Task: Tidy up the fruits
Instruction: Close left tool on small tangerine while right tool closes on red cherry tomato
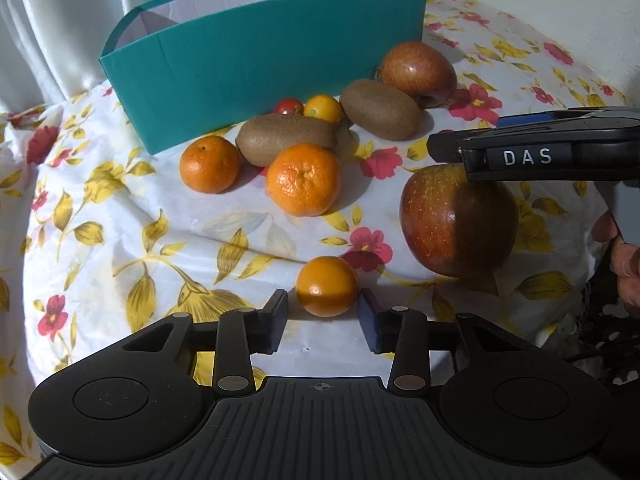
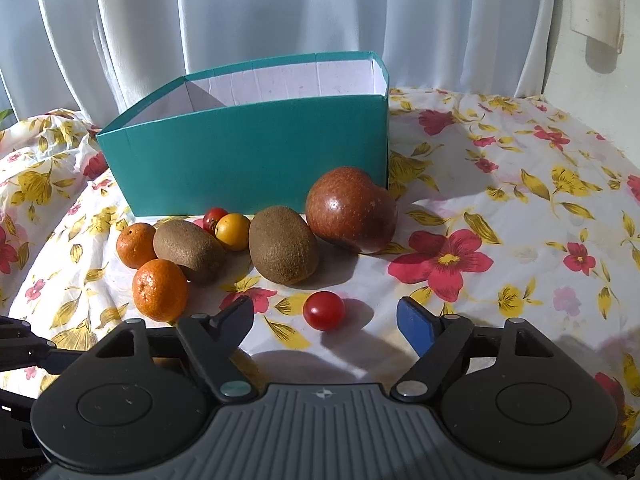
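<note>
A small orange fruit [image 1: 327,286] lies on the flowered cloth between the tips of my left gripper [image 1: 324,308]. A sliver of cloth shows beside the left pad, so the jaws stand open around it. My right gripper [image 2: 325,308] is open with a red cherry tomato [image 2: 324,311] lying loose between its fingers. In the left wrist view the right gripper [image 1: 444,148] hangs over a red apple [image 1: 456,220]. The teal box [image 1: 260,60] [image 2: 248,160] stands behind, open on top, and shows white walls inside.
In front of the box lie a second apple [image 2: 352,210], two kiwis [image 2: 282,250] [image 2: 188,250], two tangerines [image 2: 160,290] [image 2: 136,245], a yellow fruit [image 2: 233,231] and another cherry tomato [image 2: 214,218]. White curtains hang behind. A hand [image 1: 624,264] shows at the right edge.
</note>
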The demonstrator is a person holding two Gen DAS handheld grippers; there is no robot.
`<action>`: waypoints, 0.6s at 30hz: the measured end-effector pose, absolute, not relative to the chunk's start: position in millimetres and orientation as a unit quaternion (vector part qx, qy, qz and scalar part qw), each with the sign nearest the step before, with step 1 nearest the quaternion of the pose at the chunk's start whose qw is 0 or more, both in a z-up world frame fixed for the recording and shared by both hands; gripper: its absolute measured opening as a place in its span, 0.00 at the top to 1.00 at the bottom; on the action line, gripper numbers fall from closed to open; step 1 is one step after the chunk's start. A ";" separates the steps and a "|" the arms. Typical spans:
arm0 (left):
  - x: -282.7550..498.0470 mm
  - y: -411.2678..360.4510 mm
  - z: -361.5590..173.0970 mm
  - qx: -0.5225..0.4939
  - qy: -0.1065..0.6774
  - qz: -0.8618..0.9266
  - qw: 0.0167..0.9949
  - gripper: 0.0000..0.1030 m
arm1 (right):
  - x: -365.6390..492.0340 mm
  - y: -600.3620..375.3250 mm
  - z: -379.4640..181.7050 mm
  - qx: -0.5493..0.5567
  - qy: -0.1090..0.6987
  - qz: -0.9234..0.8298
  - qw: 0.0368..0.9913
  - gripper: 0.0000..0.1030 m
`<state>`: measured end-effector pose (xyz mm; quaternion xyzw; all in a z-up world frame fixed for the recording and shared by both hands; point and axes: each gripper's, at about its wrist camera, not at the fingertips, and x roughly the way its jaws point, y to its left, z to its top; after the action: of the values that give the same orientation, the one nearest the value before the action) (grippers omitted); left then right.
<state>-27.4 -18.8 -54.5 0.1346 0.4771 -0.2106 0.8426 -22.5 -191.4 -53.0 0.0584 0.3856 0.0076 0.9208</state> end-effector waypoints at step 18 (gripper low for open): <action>-18.9 -20.5 -54.9 0.120 0.474 -0.217 0.845 0.63 | -2.0 -198.7 -61.6 0.081 0.412 0.039 0.907 0.54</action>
<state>-18.9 -20.5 -54.9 0.1197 0.4736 -0.2173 0.8451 -2.0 -198.7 -61.6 0.0813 0.4116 0.0393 0.9069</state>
